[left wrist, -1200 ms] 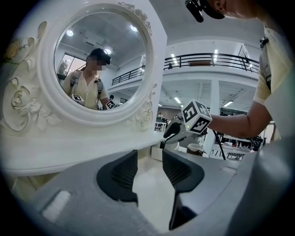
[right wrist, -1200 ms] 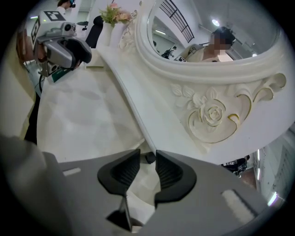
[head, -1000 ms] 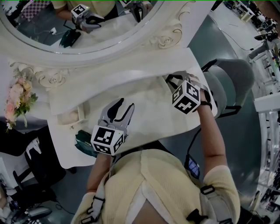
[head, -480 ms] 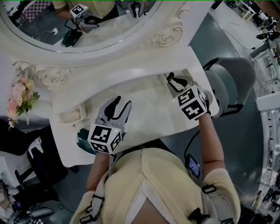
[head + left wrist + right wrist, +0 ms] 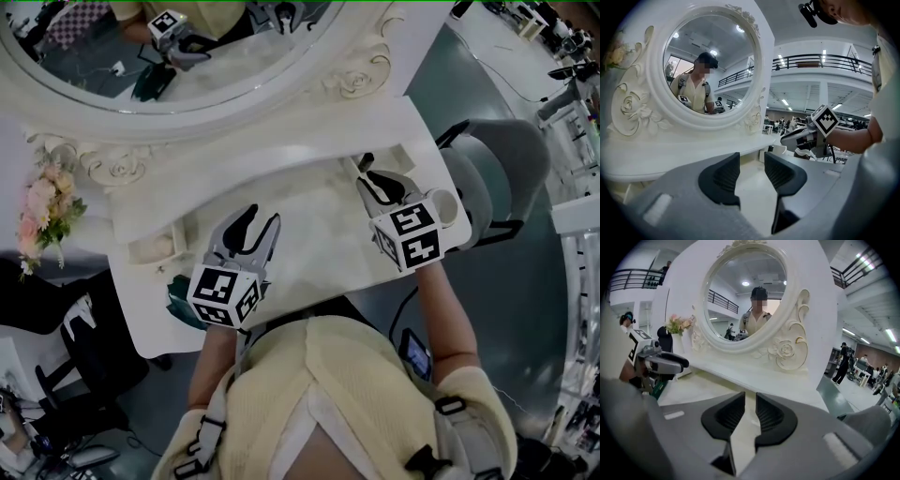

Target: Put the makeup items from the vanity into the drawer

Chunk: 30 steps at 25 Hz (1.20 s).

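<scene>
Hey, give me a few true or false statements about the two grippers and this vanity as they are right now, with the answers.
1. The left gripper has nothing between its jaws. True.
2. The right gripper is clamped on a makeup item. False: its jaws have just been closing, but they stand slightly apart with nothing between them.
3. Flowers stand beside the mirror, at the head view's left. True.
4. The mirror is square. False: it is rounded, in an ornate white frame.
5. A grey chair stands past the right end of the vanity. True.
</scene>
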### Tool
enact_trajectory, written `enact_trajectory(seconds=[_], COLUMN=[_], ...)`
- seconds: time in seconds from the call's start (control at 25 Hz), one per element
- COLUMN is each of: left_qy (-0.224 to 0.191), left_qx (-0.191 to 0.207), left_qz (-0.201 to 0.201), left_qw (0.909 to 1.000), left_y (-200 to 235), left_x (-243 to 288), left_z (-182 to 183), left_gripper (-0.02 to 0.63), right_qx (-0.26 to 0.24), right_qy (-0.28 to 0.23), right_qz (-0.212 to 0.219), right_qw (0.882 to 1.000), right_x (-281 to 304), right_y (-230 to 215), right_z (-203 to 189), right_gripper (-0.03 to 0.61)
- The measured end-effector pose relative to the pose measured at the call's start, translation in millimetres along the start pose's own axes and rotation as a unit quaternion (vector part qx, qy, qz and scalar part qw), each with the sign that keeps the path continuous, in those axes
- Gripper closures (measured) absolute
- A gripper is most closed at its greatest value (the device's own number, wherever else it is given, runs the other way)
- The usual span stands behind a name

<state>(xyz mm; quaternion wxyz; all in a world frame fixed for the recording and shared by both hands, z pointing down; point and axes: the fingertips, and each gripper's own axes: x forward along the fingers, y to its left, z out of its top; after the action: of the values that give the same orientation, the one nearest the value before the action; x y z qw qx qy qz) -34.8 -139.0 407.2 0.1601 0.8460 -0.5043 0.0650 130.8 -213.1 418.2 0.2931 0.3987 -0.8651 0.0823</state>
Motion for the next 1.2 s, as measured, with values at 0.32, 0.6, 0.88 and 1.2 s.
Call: enact_trajectory(seconds=[0.32,0.6,0.88,1.2], left_qy=[-0.003,-0.004,-0.004,-0.002], left_qx=[-0.002,-0.007,-0.009,-0.007], left_qz=[0.006,0.009,0.01,0.007], left_qw=[1.0,0.9999,0.9999,0.9999], left_y=[1.0,1.7,1.4,-0.4], left_x=[-0.1,-2.1,-3.9,-5.3], left_z=[1.6,1.2,0.9,-1.0], left_gripper=[0.453,0.454,0.456,0.456], right_qx=[0.062,0.094,0.115,0.136], right_qy=[-0.028,-0.039,-0.057,-0.043], right_qz=[0.024,0.032,0.04,0.054], right_qw=[0.997,0.994,0.991,0.988], right_x=[-6.3,-7.0,-9.4,-8.3], right_y=[15.6,23.3,29.5,36.4], right_z=[-0.6,-3.7,-3.8,-12.8], right_gripper=[0.511,0.556,0.575,0.575])
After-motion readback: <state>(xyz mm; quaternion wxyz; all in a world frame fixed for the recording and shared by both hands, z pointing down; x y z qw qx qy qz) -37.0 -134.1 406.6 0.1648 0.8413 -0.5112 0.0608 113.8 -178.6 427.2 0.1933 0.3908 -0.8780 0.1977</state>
